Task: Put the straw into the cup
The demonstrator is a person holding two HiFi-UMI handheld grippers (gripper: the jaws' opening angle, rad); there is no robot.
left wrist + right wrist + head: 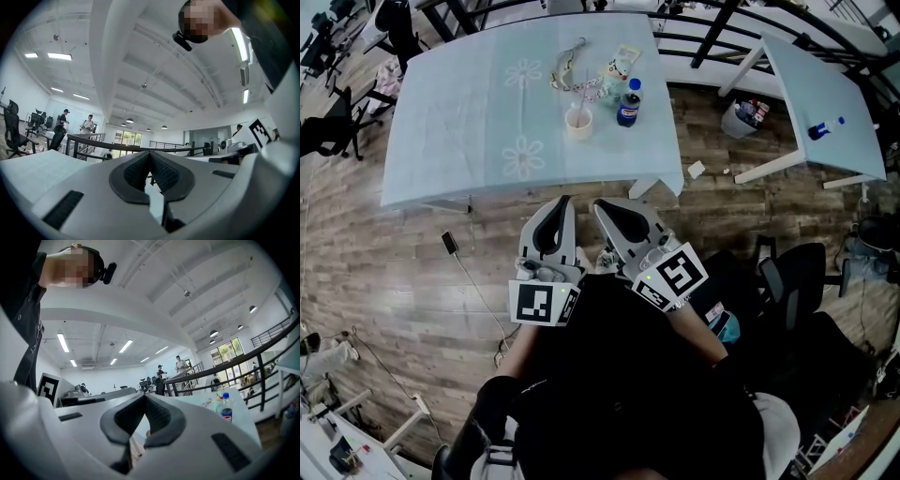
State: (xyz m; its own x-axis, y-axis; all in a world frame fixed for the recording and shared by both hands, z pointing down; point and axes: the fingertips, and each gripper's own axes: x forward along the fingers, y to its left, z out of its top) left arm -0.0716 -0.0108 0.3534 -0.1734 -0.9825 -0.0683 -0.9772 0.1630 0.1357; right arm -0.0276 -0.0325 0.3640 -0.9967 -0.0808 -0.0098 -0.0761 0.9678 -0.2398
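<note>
- left gripper (565,201): jaws pressed together, nothing between them;
- right gripper (599,206): likewise closed and empty;
- cup (578,122) on the table (450,141), well apart from both, near a bottle (628,103)

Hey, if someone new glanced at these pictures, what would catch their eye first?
Most likely the two grippers held low by the person's body in the head view: the left gripper and the right gripper, side by side, jaws together with nothing in them. Then the pale blue table ahead of them, where a cup stands beside a blue-capped bottle, well apart from both grippers.
</note>
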